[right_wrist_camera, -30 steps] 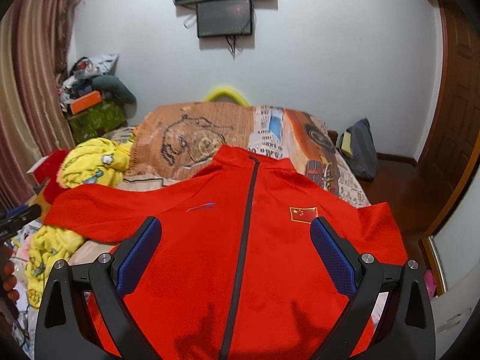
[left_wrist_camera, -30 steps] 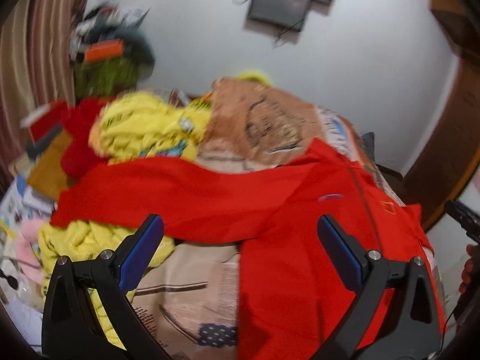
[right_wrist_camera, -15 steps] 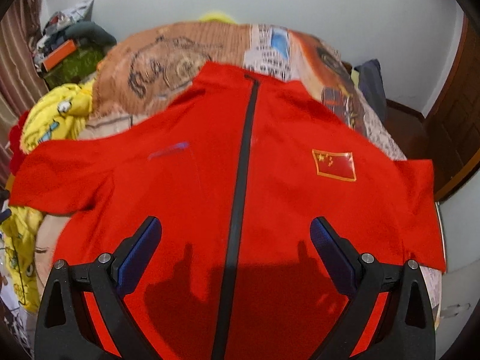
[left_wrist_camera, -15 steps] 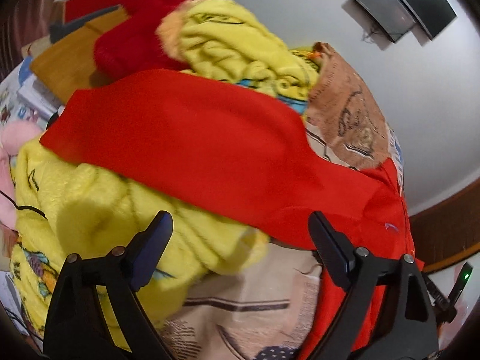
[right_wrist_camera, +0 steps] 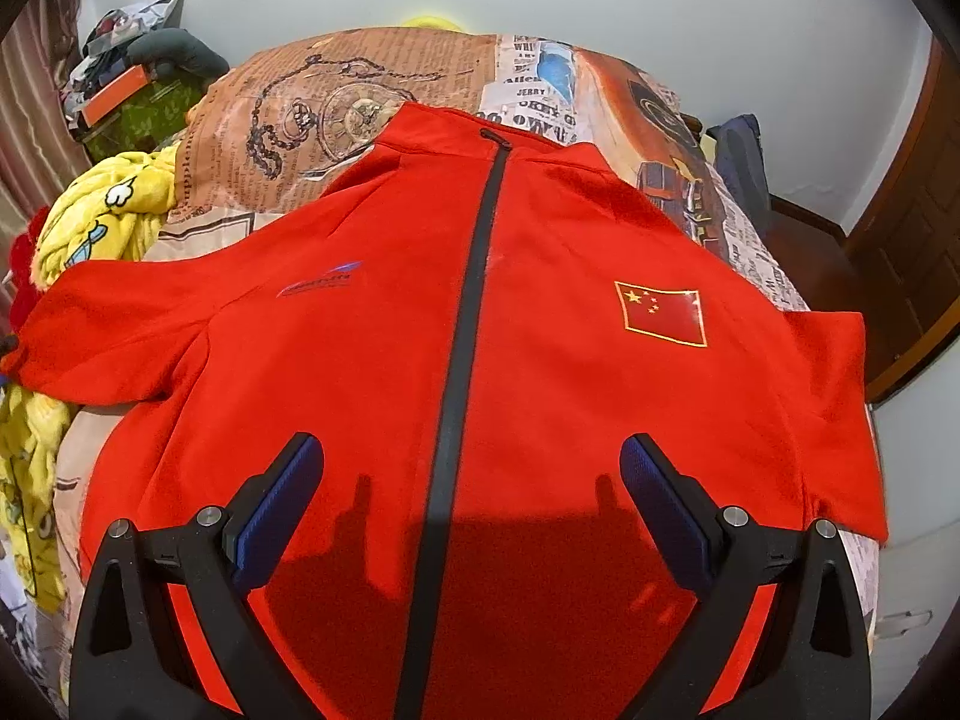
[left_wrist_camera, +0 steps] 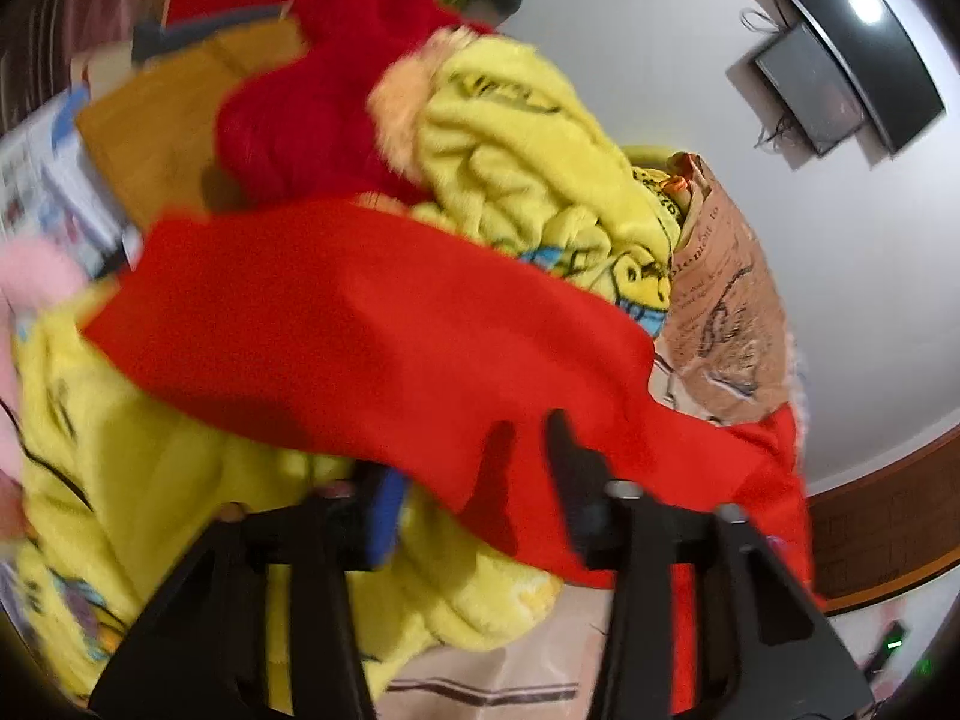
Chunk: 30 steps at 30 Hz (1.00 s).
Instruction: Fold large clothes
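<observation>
- The red jacket [right_wrist_camera: 480, 312] is laid front-up on the bed [right_wrist_camera: 738, 222], its sleeve [left_wrist_camera: 372, 324] draped towards 9 o'clock over a yellow blanket [left_wrist_camera: 516, 168]
- The left gripper [left_wrist_camera: 474, 480] is seen closing on the sleeve's lower edge; fleece could be pinched along with it, dragging the blanket
- The right gripper [right_wrist_camera: 471, 498] is held released above the hem, grasping nothing
- Little room is left at 9 o'clock; at 3 o'clock the other sleeve overhangs the bed edge and could slide off

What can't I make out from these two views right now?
- Left wrist view: the left tool is closing around the red jacket's sleeve; blur and sleeve cloth hide whether its pads press yet.
- Right wrist view: the jacket hem runs off the bottom edge behind the open right tool.
- The left sleeve cuff is cut off by the picture's edge.
</observation>
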Motion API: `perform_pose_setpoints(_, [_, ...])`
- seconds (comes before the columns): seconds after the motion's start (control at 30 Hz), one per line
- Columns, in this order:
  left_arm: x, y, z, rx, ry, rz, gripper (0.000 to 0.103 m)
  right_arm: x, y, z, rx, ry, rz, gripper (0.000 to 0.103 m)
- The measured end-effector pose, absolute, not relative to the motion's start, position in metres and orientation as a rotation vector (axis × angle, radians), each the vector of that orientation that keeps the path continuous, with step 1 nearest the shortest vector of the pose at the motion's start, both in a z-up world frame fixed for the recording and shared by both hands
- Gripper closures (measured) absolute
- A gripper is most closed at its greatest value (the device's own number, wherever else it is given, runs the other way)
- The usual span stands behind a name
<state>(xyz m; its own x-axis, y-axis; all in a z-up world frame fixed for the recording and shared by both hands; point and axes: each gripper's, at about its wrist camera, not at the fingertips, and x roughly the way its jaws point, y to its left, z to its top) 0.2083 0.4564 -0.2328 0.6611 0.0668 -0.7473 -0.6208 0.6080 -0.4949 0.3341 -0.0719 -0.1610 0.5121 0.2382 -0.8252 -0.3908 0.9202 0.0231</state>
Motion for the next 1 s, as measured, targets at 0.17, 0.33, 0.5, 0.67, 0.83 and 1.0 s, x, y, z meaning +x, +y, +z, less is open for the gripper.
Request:
perform_pose_setpoints(0.17, [0.228, 0.440, -0.190, -0.600, 0.753, 0.522, 0.097, 0.332, -0.082, -0.149, -0.157, 0.933, 0.386, 0.004])
perform_pose_setpoints(0.33, [0.252, 0.408, -0.138, -0.453, 0.687, 0.497, 0.099, 0.331, -0.098, -0.135, -0.141, 0.890, 0.387, 0.004])
perform_pose_setpoints(0.5, [0.287, 0.353, -0.085, -0.336, 0.608, 0.417, 0.100, 0.333, -0.117, -0.126, -0.128, 0.857, 0.376, 0.004])
perform_pose_setpoints(0.67, [0.326, 0.286, -0.050, -0.298, 0.561, 0.267, 0.100, 0.336, -0.134, -0.126, -0.106, 0.857, 0.377, 0.004])
perform_pose_setpoints(0.83, [0.366, 0.216, -0.044, -0.230, 0.576, 0.152, 0.100, 0.338, -0.151, -0.128, -0.101, 0.855, 0.380, 0.004])
perform_pose_setpoints(1.0, [0.394, 0.141, -0.066, -0.125, 0.614, 0.110, 0.100, 0.340, -0.168, -0.132, -0.106, 0.846, 0.378, 0.004])
